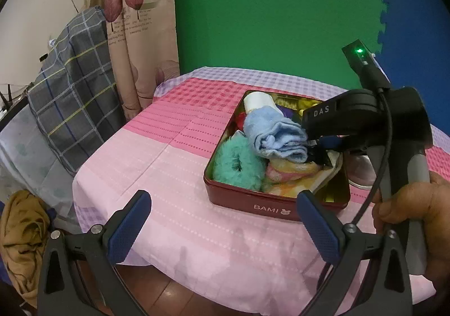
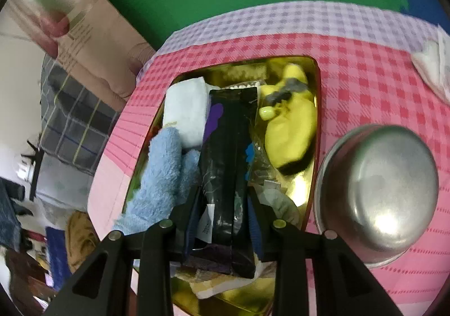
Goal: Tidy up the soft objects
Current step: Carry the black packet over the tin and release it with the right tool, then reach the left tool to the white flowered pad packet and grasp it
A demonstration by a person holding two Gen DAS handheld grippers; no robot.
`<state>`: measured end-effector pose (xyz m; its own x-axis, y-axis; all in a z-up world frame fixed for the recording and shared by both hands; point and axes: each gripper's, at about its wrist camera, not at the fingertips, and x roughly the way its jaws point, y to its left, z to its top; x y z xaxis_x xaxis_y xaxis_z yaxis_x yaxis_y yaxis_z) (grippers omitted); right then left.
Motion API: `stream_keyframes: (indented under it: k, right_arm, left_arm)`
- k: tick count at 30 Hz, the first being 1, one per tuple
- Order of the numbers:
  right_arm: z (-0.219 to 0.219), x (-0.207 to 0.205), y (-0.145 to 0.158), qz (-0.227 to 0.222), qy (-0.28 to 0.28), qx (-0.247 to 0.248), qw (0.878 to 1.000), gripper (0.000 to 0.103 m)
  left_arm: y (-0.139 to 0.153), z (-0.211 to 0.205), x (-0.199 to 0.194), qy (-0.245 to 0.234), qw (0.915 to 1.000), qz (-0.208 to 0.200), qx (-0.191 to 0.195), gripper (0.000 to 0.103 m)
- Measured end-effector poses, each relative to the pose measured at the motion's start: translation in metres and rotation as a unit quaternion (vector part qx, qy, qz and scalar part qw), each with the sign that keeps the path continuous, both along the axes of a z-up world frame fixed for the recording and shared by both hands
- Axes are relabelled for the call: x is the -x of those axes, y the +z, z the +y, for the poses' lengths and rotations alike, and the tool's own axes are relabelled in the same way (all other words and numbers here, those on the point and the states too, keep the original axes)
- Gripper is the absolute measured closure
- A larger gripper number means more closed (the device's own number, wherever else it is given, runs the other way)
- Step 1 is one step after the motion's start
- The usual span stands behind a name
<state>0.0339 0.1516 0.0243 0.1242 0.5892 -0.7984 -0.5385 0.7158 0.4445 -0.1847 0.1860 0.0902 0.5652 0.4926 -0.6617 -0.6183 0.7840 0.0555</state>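
Observation:
A red BAMI tin (image 1: pixel 247 199) stands on the pink tablecloth and holds several soft things: a teal fluffy scrunchie (image 1: pixel 239 165), a light blue cloth (image 1: pixel 274 136), a white roll (image 1: pixel 257 102) and a pink-yellow fuzzy item (image 1: pixel 292 171). My left gripper (image 1: pixel 223 228) is open and empty, in front of the tin. My right gripper (image 2: pixel 225 203) reaches into the tin (image 2: pixel 316 130) and is shut on a black packet (image 2: pixel 229 147). The blue cloth (image 2: pixel 163 175), white roll (image 2: pixel 187 110) and a yellow plush (image 2: pixel 292 124) lie around it.
An upturned steel bowl (image 2: pixel 379 192) sits on the cloth right of the tin. White tissue (image 2: pixel 433 63) lies at the far right. A plaid-covered object (image 1: pixel 73 85) and curtain (image 1: pixel 132 26) stand left of the table. Brown cloth (image 1: pixel 22 231) lies below left.

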Motion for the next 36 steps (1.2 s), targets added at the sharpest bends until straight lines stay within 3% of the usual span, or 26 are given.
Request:
stream_keyframes:
  k: [7,14,17,20,24,27,30,31,32,34,36]
  right_arm:
    - [-0.01,-0.002,0.013,-0.023,0.0,-0.005,1.0,0.068]
    - [-0.057,0.01,0.042,-0.084,-0.009,-0.042,0.996,0.051]
    - [-0.095,0.02,0.047,-0.152,-0.038,-0.011,0.988,0.046]
    - [-0.152,0.021,0.033,-0.218,-0.081,0.064,0.97,0.045]
    - [-0.23,0.009,0.013,-0.257,-0.129,0.154,0.945,0.045]
    - [-0.296,-0.007,0.001,-0.255,-0.178,0.21,0.927,0.045]
    - [-0.344,-0.023,-0.011,-0.219,-0.224,0.241,0.919,0.045]
    - [-0.361,-0.029,-0.015,-0.202,-0.24,0.236,0.92,0.042]
    - [-0.375,-0.029,-0.016,-0.192,-0.253,0.203,0.926,0.03]
    - [-0.397,-0.032,-0.02,-0.173,-0.285,0.181,0.925,0.017]
    - [-0.397,-0.034,-0.02,-0.173,-0.284,0.186,0.925,0.014]
  left_arm:
    - [-0.001,0.002,0.0,0.008,0.9999,0.004,0.007,0.001]
    - [-0.004,0.002,-0.002,0.008,0.9998,0.016,0.001,0.001]
    - [-0.007,0.003,-0.003,0.009,0.9997,0.022,-0.004,0.001]
    - [-0.008,0.003,-0.004,0.01,0.9996,0.027,-0.001,0.001]
    - [-0.009,-0.002,-0.004,0.008,0.9995,0.028,-0.011,0.001]
    - [-0.011,-0.008,-0.006,0.003,0.9991,0.036,-0.022,0.001]
    - [-0.015,-0.015,-0.01,-0.005,0.9984,0.048,-0.03,0.001]
    - [-0.017,-0.017,-0.012,-0.008,0.998,0.054,-0.033,0.001]
    - [-0.018,-0.019,-0.013,-0.011,0.9976,0.06,-0.032,0.001]
    - [-0.021,-0.024,-0.016,-0.02,0.9972,0.067,-0.026,0.001]
    - [-0.022,-0.031,-0.018,-0.028,0.997,0.07,-0.019,0.001]
